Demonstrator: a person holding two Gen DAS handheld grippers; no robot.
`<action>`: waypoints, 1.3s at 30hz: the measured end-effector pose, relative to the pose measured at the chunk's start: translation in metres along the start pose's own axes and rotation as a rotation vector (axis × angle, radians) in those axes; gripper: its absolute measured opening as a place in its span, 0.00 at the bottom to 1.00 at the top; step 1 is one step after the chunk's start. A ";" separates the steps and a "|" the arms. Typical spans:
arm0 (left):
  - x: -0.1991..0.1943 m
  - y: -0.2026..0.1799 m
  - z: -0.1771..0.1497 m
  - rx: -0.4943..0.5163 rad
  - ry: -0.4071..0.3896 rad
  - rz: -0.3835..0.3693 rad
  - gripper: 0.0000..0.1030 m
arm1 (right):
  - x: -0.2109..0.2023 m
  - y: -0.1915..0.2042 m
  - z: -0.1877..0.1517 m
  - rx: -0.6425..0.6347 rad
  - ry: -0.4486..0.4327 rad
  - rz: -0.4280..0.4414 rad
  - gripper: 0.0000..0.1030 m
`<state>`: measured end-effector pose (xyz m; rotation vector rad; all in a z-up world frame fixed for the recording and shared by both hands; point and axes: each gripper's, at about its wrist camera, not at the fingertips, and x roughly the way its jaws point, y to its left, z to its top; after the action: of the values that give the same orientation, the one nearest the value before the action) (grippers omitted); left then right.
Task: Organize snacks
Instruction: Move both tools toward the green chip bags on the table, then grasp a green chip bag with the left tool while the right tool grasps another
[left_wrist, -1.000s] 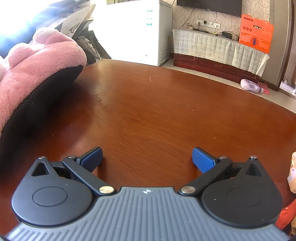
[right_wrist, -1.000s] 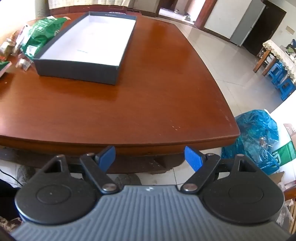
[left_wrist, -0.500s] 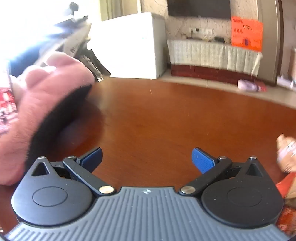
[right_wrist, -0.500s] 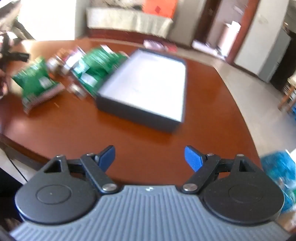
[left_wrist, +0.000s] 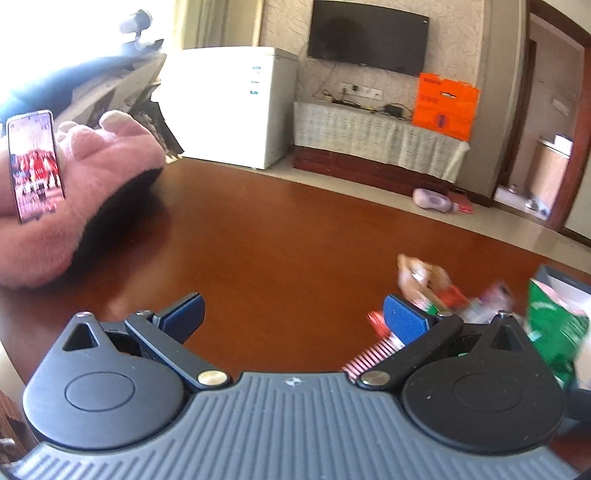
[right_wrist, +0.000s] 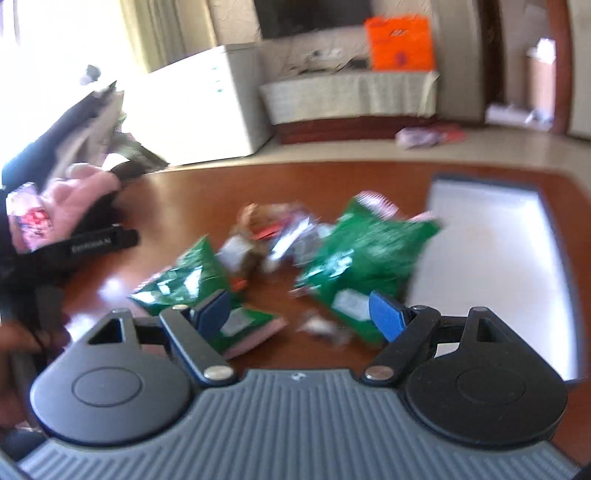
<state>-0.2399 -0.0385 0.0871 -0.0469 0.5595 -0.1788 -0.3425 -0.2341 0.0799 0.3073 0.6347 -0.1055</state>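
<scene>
A pile of snacks lies on the brown table (right_wrist: 369, 177): a large green bag (right_wrist: 365, 251), a smaller green bag (right_wrist: 181, 277) and several small wrapped snacks (right_wrist: 273, 236) between them. A dark box with a white inside (right_wrist: 491, 251) stands right of the pile. My right gripper (right_wrist: 301, 314) is open and empty, just above the near edge of the pile. In the left wrist view the snacks (left_wrist: 424, 280) and a green bag (left_wrist: 554, 325) lie at the right. My left gripper (left_wrist: 293, 314) is open and empty over bare table (left_wrist: 280, 240).
A pink plush slipper (left_wrist: 74, 206) with a phone (left_wrist: 35, 166) leaning on it sits at the table's left; it also shows in the right wrist view (right_wrist: 74, 199). A white freezer (left_wrist: 236, 107) and a TV bench (left_wrist: 373, 136) stand beyond the table.
Both grippers swung. The right one turned left from the table edge and box to face the snack pile. The left one turned right, bringing the snacks and box corner into view. Both stayed open.
</scene>
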 end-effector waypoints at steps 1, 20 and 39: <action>0.000 0.000 -0.004 0.006 0.009 -0.009 1.00 | 0.007 -0.001 0.000 0.000 0.017 -0.003 0.81; 0.008 -0.029 -0.019 0.156 0.044 -0.070 1.00 | -0.026 -0.017 -0.017 -0.110 -0.198 -0.147 0.89; 0.011 -0.023 -0.023 0.155 0.044 -0.055 1.00 | 0.024 -0.067 -0.023 -0.012 0.094 -0.287 0.89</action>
<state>-0.2462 -0.0630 0.0642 0.0925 0.5874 -0.2763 -0.3493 -0.2906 0.0311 0.2090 0.7703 -0.3643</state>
